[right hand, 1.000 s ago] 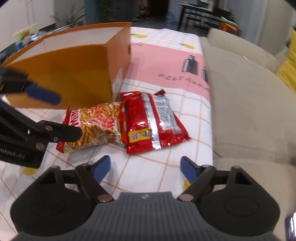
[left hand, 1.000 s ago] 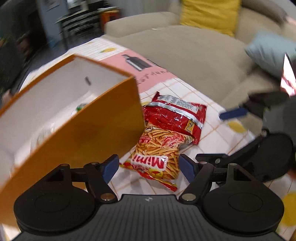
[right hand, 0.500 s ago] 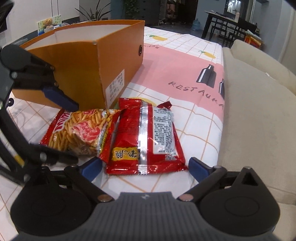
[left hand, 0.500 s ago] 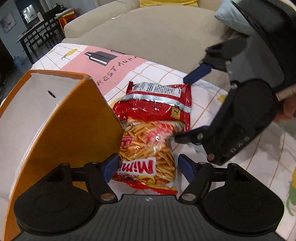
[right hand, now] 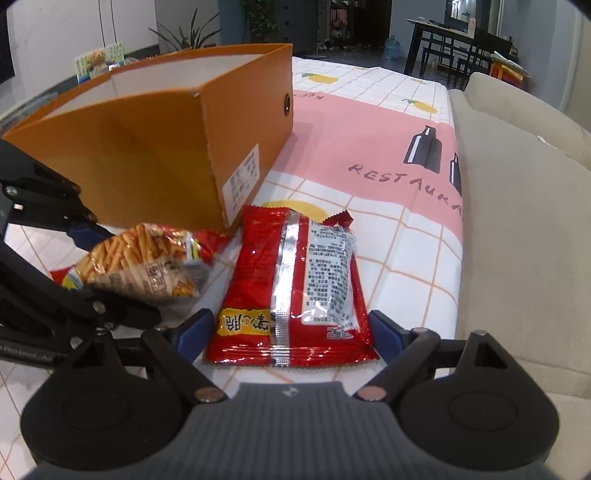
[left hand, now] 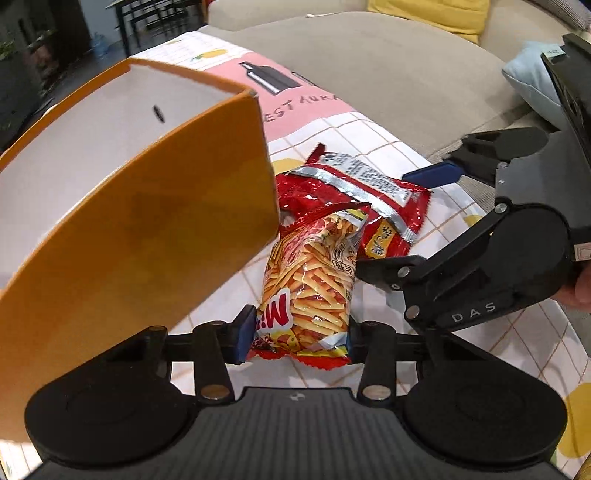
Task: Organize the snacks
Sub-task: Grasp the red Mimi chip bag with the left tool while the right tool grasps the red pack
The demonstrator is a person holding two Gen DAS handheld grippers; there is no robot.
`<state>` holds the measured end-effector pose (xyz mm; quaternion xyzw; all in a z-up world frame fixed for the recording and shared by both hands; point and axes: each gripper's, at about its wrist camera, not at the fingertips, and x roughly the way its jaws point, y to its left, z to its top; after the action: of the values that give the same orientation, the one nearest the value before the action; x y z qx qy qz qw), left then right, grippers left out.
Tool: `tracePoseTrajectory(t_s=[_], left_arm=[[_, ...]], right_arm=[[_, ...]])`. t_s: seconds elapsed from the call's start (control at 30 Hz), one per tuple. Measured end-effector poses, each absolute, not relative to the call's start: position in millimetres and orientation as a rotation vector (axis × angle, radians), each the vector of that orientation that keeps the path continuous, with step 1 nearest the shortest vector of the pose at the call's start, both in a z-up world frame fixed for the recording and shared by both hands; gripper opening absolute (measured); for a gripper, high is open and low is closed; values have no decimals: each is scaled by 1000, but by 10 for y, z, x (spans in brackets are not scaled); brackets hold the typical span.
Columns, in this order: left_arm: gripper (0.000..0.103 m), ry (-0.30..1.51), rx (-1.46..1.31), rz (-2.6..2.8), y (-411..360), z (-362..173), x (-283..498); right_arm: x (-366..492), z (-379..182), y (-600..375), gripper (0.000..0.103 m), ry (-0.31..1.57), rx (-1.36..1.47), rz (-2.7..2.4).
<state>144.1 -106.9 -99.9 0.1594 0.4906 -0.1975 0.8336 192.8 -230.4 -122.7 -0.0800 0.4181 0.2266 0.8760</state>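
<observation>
The worktop [right hand: 373, 122] carries a cloth with a white orange-lined grid, yellow fruit prints and a pink band printed with dark bottles. A beige sofa [right hand: 524, 192] runs along its edge, holding a yellow cushion [left hand: 428, 14] and a pale blue cushion [left hand: 532, 85]. Beyond the far end stand a dark dining table [right hand: 439, 33] with chairs and a water jug [right hand: 390, 47] on the floor. A potted plant [right hand: 188, 33] stands against a white wall [right hand: 48, 33]. The far room is dim.
</observation>
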Motion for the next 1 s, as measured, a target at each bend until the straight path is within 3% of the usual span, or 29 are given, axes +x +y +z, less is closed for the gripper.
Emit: tracePoseTrajectory(t_s=[0.7, 1.0], left_arm=[[49, 1144, 110, -231, -480, -896, 1000], [79, 1063, 1, -306, -329, -795, 975]], right_arm=[[1158, -1062, -2110, 87, 1091, -99, 340], [1088, -923, -2192, 98, 1025, -5, 322]])
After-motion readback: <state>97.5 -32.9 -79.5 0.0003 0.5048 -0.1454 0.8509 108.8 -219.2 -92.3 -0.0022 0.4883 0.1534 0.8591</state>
